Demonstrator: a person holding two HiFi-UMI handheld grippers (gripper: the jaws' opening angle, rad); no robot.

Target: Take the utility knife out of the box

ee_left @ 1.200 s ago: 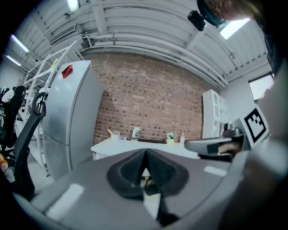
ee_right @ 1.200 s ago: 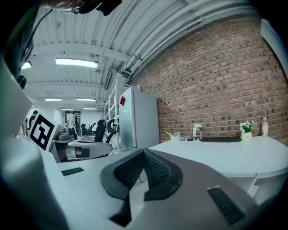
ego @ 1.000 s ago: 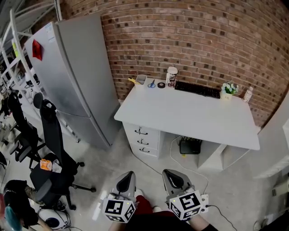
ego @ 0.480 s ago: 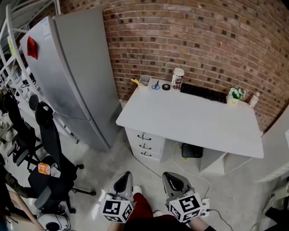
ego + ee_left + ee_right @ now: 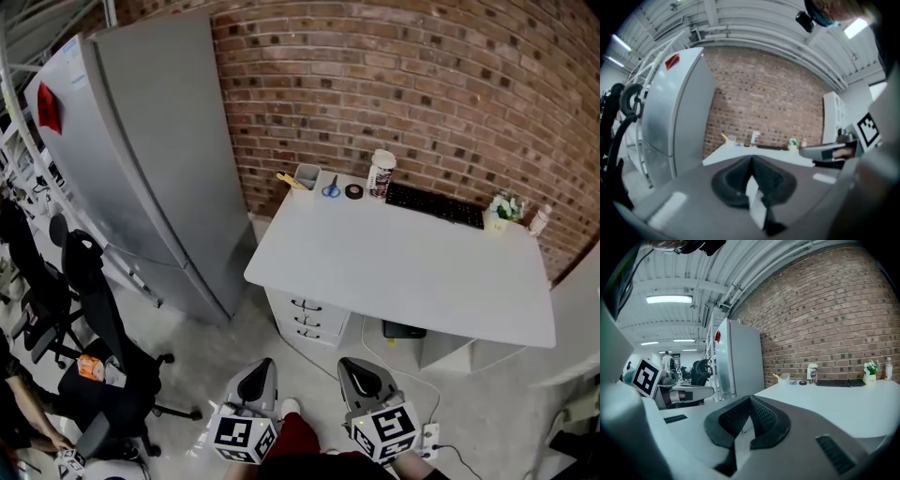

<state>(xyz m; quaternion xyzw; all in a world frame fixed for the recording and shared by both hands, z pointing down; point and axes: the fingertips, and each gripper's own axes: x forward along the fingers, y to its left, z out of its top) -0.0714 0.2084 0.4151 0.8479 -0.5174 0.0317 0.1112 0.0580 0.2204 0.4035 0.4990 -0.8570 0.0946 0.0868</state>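
A small clear box [image 5: 306, 175] stands at the back left corner of the white desk [image 5: 403, 272]. A yellow-handled tool [image 5: 286, 179], likely the utility knife, sticks out of it to the left. The same box [image 5: 783, 378] shows far off in the right gripper view, and faintly as the box [image 5: 731, 139] in the left gripper view. My left gripper [image 5: 265, 366] and right gripper [image 5: 352, 363] are low at the bottom of the head view, over the floor and well short of the desk. Both have their jaws closed together with nothing between them.
Blue scissors [image 5: 331, 188], a tape roll [image 5: 353, 191], a tall cup [image 5: 381, 173], a black keyboard [image 5: 435, 205], a small plant [image 5: 503, 208] and a bottle [image 5: 538, 219] line the desk's back edge. A grey fridge [image 5: 141, 159] stands left of it. Drawers [image 5: 309, 316] sit under the desk, office chairs [image 5: 94, 309] at left.
The desk and fridge have come nearer and lower in the head view as both grippers advanced toward them. Both grippers stay shut and empty.
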